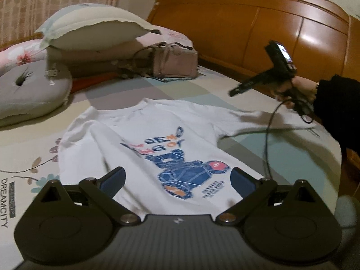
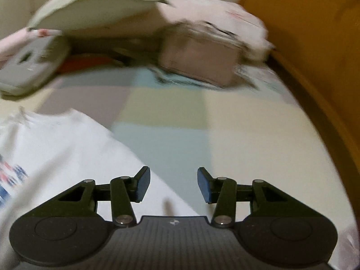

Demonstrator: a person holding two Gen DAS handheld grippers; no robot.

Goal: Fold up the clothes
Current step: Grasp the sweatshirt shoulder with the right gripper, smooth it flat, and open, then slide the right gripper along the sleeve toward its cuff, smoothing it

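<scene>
A white T-shirt [image 1: 139, 135] with a blue and red robot print lies spread flat on the bed, collar toward the headboard. My left gripper [image 1: 177, 180] is open and empty, hovering over the shirt's lower part. My right gripper [image 2: 173, 184] is open and empty above the shirt's right sleeve edge [image 2: 67, 148]. In the left wrist view the right gripper [image 1: 236, 91] is held in a hand above the right sleeve.
Pillows [image 1: 94, 29], a grey cushion [image 1: 29, 90] and a pink bag [image 1: 173, 60] lie at the head of the bed. A wooden headboard [image 1: 258, 22] stands behind. A black cable [image 1: 267, 135] hangs from the right gripper across the pastel sheet [image 2: 247, 135].
</scene>
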